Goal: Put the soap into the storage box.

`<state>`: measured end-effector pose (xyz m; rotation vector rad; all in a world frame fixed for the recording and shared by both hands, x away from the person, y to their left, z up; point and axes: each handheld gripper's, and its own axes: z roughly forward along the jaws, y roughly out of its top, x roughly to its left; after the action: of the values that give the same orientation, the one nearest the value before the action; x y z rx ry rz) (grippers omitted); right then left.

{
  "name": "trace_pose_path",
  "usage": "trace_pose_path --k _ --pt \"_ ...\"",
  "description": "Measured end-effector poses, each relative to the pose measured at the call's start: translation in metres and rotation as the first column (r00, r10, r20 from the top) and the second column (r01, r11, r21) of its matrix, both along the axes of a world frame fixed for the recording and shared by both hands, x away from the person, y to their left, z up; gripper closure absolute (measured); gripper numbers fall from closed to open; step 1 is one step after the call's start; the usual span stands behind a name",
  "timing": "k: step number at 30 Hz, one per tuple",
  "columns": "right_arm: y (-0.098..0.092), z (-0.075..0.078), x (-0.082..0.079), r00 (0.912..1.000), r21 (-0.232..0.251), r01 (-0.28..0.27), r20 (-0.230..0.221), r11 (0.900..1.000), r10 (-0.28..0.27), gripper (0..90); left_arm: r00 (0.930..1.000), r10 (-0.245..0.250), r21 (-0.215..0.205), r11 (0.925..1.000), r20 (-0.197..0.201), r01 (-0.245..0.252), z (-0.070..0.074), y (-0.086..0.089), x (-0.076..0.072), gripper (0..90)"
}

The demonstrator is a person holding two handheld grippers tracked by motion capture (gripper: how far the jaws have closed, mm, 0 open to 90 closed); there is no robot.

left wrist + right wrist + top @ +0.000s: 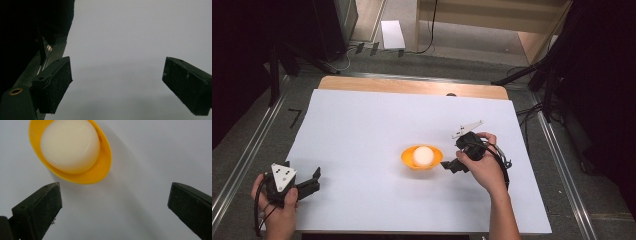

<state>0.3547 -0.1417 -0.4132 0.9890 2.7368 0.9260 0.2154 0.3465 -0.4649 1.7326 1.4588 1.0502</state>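
Nearest the high camera, two forearms come in from the near edge, each hand holding a gripper. On the near left, the left gripper rests low over the white sheet with its jaws spread and nothing between them; its own view looks across bare white with the dark room edge at one side. Right of centre, the right gripper sits just beside the orange bowl, jaws spread wide and gripping nothing.

That bowl stands alone near the middle of the sheet, a little to the right, with a white rounded object sitting inside it. In the right gripper view the bowl's rim lies ahead of the jaws and off toward one of them, not centred in the gap.

Trouble could start there. Closing from this offset would likely catch only the rim, tipping the shallow bowl or sliding it across the smooth sheet. A tilt could roll the white object out, and if it is an egg, which I cannot confirm, it might crack. Pinching the white object directly risks it slipping from flat pads.

White covering spans most of the wooden tabletop, whose far strip is left bare. Beyond lie grey flooring, metal rails along both sides, dark stands, cables and pale wooden panels.
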Motion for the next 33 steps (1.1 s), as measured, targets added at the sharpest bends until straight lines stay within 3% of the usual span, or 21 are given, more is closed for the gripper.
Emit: trace_pose_path --k 15,22,33 --pt "-0.018 -0.006 -0.003 0.9996 0.008 0.026 0.008 1.0 -0.026 0.0 0.9999 -0.001 0.004 1.0 -0.012 0.001 0.0 0.0 0.001 9.6" --pt "-0.027 -0.01 -0.007 0.9989 0.01 0.047 0.003 0.999 -0.047 0.0 0.9998 -0.002 -0.013 0.9999 -0.021 0.001 0.0 0.001 0.002 9.5" --pt "-0.048 -0.017 -0.018 0.995 0.013 0.1 0.002 0.995 -0.1 0.0 0.999 0.009 -0.001 1.0 -0.045 -0.009 0.0 0.001 0.005 9.5"
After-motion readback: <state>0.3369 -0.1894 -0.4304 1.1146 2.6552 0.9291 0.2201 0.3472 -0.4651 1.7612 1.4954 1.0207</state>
